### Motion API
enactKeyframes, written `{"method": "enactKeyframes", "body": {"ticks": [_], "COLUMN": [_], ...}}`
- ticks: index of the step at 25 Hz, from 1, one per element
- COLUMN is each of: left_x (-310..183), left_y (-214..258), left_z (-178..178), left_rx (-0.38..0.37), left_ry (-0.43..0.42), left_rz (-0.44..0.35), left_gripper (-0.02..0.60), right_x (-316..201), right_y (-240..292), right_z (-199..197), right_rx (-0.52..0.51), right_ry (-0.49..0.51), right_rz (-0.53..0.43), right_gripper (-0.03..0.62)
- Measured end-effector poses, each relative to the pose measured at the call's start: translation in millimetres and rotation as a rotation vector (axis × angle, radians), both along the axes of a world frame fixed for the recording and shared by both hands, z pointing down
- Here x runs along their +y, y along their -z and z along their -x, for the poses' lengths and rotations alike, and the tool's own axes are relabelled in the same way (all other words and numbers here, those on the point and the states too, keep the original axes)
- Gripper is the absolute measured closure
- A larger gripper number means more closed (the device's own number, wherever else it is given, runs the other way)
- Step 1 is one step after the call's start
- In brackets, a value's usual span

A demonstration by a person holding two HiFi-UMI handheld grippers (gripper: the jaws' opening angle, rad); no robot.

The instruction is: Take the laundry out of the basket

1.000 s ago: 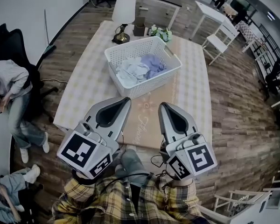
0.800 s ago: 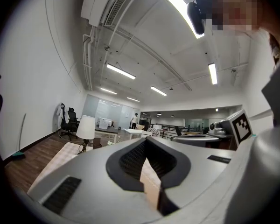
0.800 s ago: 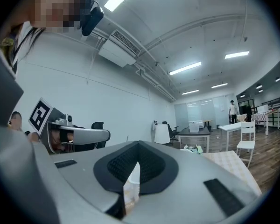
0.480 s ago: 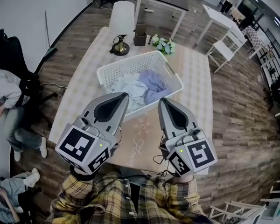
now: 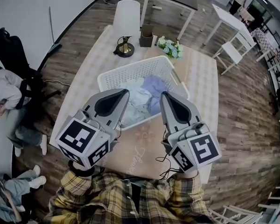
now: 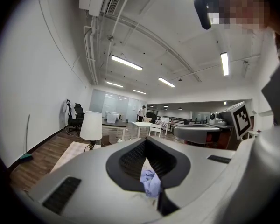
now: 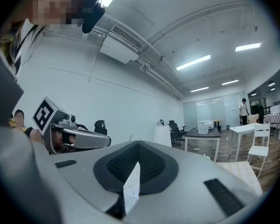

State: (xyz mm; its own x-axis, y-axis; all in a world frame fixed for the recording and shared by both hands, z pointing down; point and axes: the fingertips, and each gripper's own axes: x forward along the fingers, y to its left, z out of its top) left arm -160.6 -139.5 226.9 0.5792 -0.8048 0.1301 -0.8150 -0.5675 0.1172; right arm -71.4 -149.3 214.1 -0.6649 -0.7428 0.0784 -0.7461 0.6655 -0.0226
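Step in hand, by my reading: reaching for the laundry (image 5: 139, 98), a white and lilac heap inside the basket (image 5: 130, 70). None is out yet.

To do it well:
- part the jaws before crossing the basket's near rim
- tip them downward
- pinch a top fold, clear of the lattice wall

Left gripper (image 5: 126, 92) and right gripper (image 5: 164, 95): jaws together, nothing held. They sit side by side on the basket's near side, pointing about level toward it.

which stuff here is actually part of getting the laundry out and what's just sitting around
Part of the job: white basket, laundry inside it, left gripper, right gripper (jaws shut, empty).

Just lying about: lamp, flowers, small brown holder, all on the table beyond the basket.
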Motion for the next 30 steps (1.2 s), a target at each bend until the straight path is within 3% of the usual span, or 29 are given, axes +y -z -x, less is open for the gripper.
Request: {"method": "enactKeyframes", "body": {"ticks": [14,22,24,30], "left_x": [-49,-76,-85,-109], "left_y": [-40,-72,-82,-115], "left_z": [10,8,6,-1], "left_rx": [-0.092,-0.2,-0.212,-0.258], "left_ry": [-0.029,-0.044,-0.054,-0.104], "left_rz": [0.113,0.194,0.22,0.296], "left_gripper": [0.571,0.566,0.526,0.458], "right_x": [-44,-59,-65,-75], "right_y": [-28,-50,-60,-91], "right_z": [13,23,27,37], "right_rx": [0.039,0.131,0.159,0.245], "right_ry": [0.028,0.114,0.153,0.283], "right_rz": [0.062,0.114,0.139,0.226], "right_gripper": [0.577,0.576,0.574,0.482]}}
